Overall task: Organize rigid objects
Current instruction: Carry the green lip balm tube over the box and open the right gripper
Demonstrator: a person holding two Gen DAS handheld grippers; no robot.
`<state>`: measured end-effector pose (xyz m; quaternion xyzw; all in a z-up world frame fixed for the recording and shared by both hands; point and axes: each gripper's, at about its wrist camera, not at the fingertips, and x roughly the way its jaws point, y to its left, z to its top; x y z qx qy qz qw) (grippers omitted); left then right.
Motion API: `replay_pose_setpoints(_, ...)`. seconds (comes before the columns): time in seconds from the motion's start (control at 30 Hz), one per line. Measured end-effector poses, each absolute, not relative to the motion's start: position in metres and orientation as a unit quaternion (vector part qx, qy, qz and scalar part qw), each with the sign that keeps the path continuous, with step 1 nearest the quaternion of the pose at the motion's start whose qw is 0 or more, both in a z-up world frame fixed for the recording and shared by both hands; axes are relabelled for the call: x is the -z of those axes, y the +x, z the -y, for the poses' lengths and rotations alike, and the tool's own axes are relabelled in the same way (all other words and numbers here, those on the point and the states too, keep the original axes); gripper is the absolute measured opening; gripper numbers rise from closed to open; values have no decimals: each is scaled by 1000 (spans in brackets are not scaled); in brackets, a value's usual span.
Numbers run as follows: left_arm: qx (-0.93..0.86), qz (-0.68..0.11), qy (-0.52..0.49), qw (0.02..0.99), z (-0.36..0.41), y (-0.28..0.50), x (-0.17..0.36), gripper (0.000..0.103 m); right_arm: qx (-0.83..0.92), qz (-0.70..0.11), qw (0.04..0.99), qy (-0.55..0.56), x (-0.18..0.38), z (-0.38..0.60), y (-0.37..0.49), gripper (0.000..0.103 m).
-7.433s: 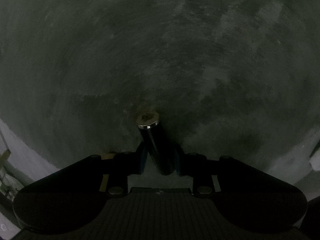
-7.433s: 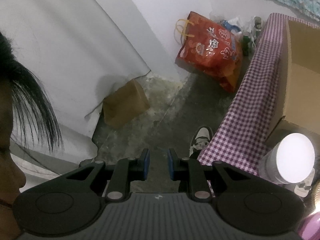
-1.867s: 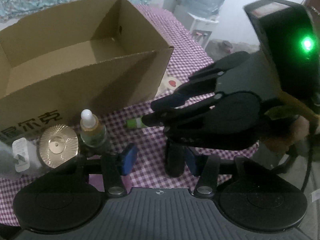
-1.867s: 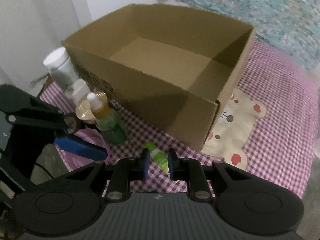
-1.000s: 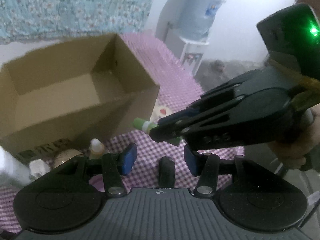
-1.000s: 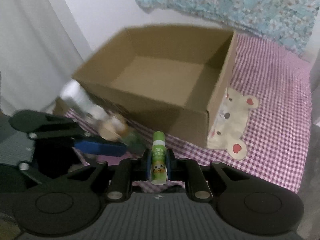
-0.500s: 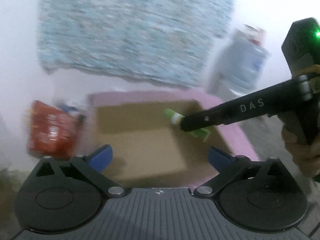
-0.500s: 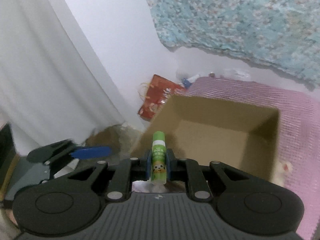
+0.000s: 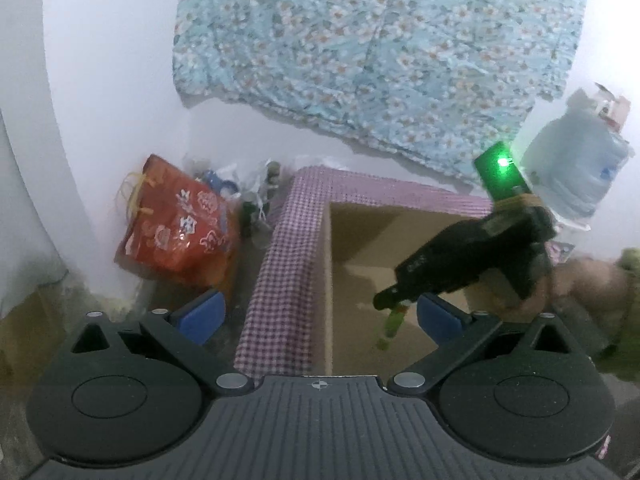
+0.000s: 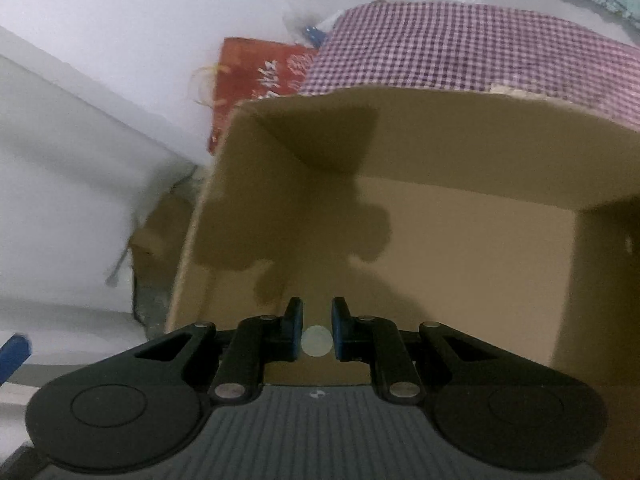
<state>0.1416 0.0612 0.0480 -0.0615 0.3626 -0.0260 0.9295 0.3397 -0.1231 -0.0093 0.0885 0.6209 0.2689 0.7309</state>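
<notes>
An open cardboard box point(image 9: 362, 248) point(image 10: 460, 240) stands on a purple checked tablecloth point(image 9: 280, 264). My right gripper point(image 10: 317, 322) points down into the box and is shut on a small green tube point(image 10: 317, 341), seen end-on. In the left wrist view the right gripper point(image 9: 390, 300) reaches into the box with the green tube point(image 9: 392, 326) hanging below its fingertips. My left gripper point(image 9: 320, 316) is open wide and empty, held above the box's left edge.
A red gift bag point(image 9: 176, 228) point(image 10: 260, 80) and several bottles point(image 9: 260, 200) sit on the floor left of the table. A blue floral cloth point(image 9: 380, 52) hangs on the wall. A water jug point(image 9: 576, 172) stands at the right.
My right gripper has tipped down into the box with the green tube. My left gripper, open and empty, has steadied above the box's left side.
</notes>
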Motion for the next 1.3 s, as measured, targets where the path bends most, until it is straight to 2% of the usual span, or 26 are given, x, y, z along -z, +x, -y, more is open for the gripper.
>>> replay_pose_setpoints(0.27,24,-364,-66,929,-69,142,-43,103,-271,-618,733,87,25,93,366,18)
replay_pose_setpoints(0.47,35,-365,-74,928,-77,143,-41,103,-297,-605,733,92,-11,123,360,20)
replay_pose_setpoints(0.53,39,-364,-78,927,-81,142,-40,103,-317,-623,712,70,-22,133,352,29)
replay_pose_setpoints(0.6,41,-363,-79,927,-84,142,-39,103,-319,-647,691,49,-23,140,345,57)
replay_pose_setpoints(0.63,41,-363,-79,928,-85,142,-39,103,-321,-662,676,36,-22,142,340,58)
replay_pose_setpoints(0.87,33,-368,-78,926,-90,147,-35,103,-316,-748,581,-47,19,132,329,58)
replay_pose_setpoints(1.13,31,-373,-79,924,-93,150,-32,103,-325,-759,549,-134,37,105,330,56)
replay_pose_setpoints(1.3,29,-374,-88,923,-97,149,-30,103,-311,-759,546,-172,49,100,324,48)
